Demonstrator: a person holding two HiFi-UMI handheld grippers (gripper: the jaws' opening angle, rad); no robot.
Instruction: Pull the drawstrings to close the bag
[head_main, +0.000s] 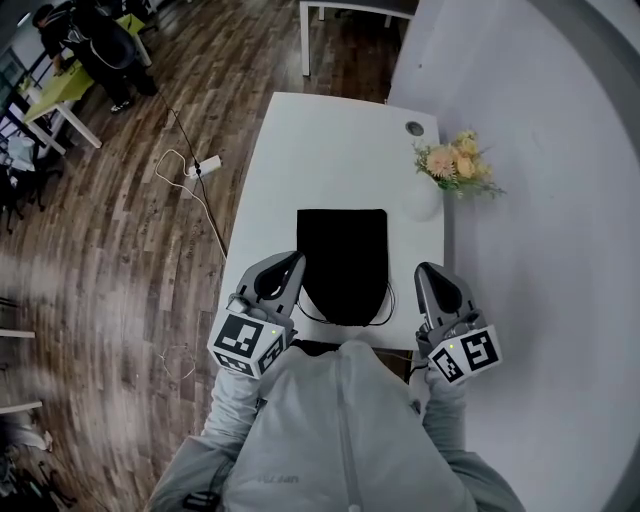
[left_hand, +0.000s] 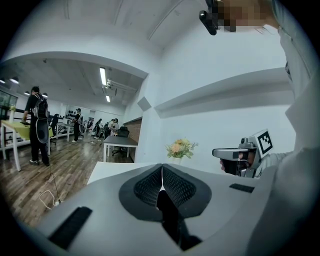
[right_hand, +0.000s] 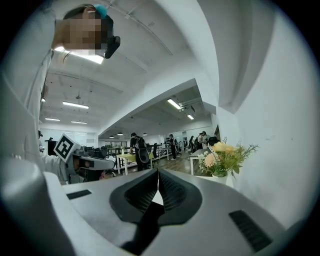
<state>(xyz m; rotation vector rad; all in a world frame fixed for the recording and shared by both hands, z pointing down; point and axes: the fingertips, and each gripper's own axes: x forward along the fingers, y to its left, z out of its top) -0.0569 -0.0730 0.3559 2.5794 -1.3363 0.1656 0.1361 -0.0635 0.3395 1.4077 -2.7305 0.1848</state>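
Head view looks down on a black bag (head_main: 343, 260) lying flat on the white counter (head_main: 340, 140). Its long axis runs straight away from the person and its mouth is at the near end, where thin drawstring (head_main: 312, 317) loops spill out on both sides. The left tongs (head_main: 291, 262) sit just beside the bag's near left edge, and the right tongs (head_main: 428, 272) stand a little off its near right edge. The mouth therefore lies between them, each pair nearer to the loop on its own side.

Left gripper view shows those pads pressed together, with a dark strand (left_hand: 172, 225) trailing from the seam down to the right, toward the bag. Right gripper view shows its pads closed the same way, with a dark strand (right_hand: 145, 227) running down to the left. Both strands are most likely the drawstring, pinched.

The coming pull would probably go outward, across the bag's long axis: left tongs to the left, right tongs to the right. That should cinch the mouth, which lies flat and ungathered.
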